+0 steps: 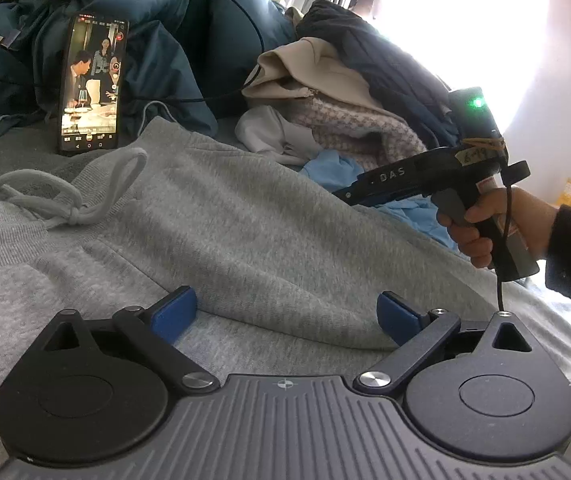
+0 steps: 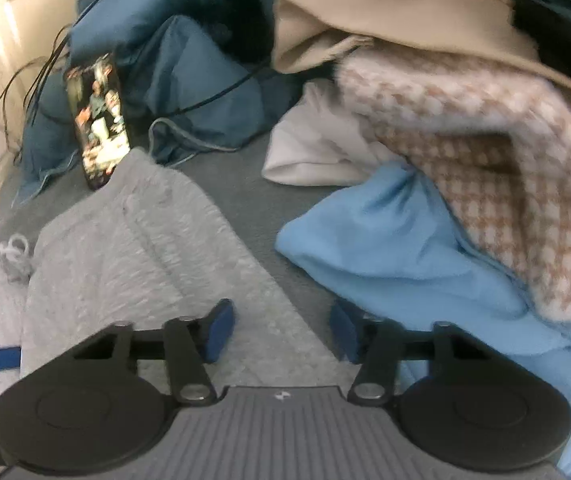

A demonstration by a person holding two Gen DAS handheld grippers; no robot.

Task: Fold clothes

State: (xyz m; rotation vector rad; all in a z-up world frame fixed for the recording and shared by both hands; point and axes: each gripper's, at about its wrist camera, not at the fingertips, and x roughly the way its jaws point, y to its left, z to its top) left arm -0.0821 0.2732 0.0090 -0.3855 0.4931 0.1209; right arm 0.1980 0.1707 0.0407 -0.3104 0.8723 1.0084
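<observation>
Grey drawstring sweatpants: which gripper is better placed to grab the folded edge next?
Probably the left gripper: it's open astride the fold of the grey drawstring sweatpants. The right gripper sits open at their edge.

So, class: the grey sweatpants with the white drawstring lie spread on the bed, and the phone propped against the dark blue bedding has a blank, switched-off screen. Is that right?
Not quite. The phone propped against the dark blue bedding is on and playing a video, as the left wrist view shows. The grey sweatpants with the white drawstring do lie spread on the bed.
</observation>
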